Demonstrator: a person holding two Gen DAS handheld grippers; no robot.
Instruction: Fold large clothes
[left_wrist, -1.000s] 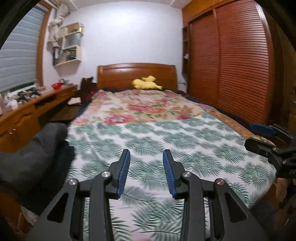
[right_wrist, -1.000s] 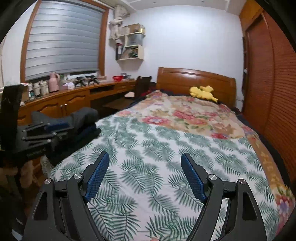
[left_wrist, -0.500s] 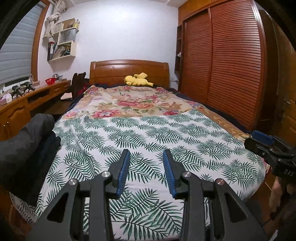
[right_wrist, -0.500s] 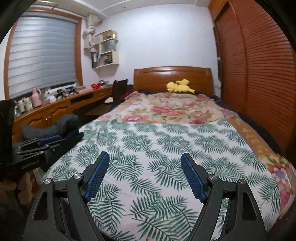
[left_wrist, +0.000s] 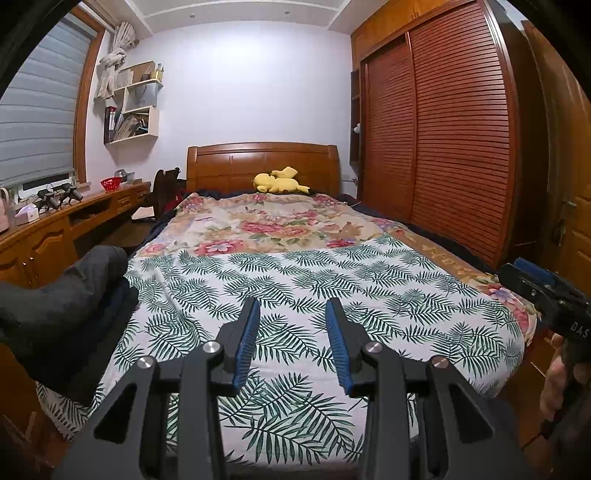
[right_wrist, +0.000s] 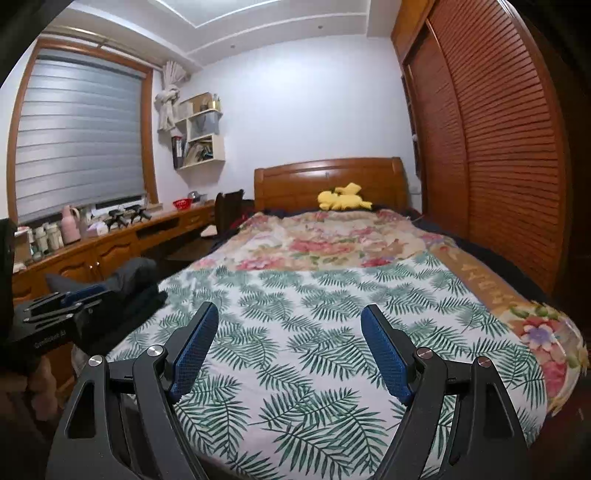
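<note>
A pile of dark grey and navy clothes (left_wrist: 70, 295) lies at the left edge of the bed, also in the right wrist view (right_wrist: 136, 280). My left gripper (left_wrist: 291, 317) is open and empty, held above the foot of the bed, right of the pile. My right gripper (right_wrist: 290, 325) is open wide and empty over the fern-print sheet (right_wrist: 314, 332). Each gripper shows at the edge of the other's view: the right one (left_wrist: 543, 295), the left one (right_wrist: 59, 306).
The bed has a fern-print sheet (left_wrist: 314, 288) in front and a floral cover (left_wrist: 273, 225) behind, with a yellow plush toy (left_wrist: 280, 181) at the wooden headboard. A wooden desk (left_wrist: 55, 229) runs along the left wall. A louvred wardrobe (left_wrist: 436, 147) stands right.
Both grippers have pulled back and tilted up from the bed, so more of the room and the foot of the bed shows. Their jaws stayed open and empty.
</note>
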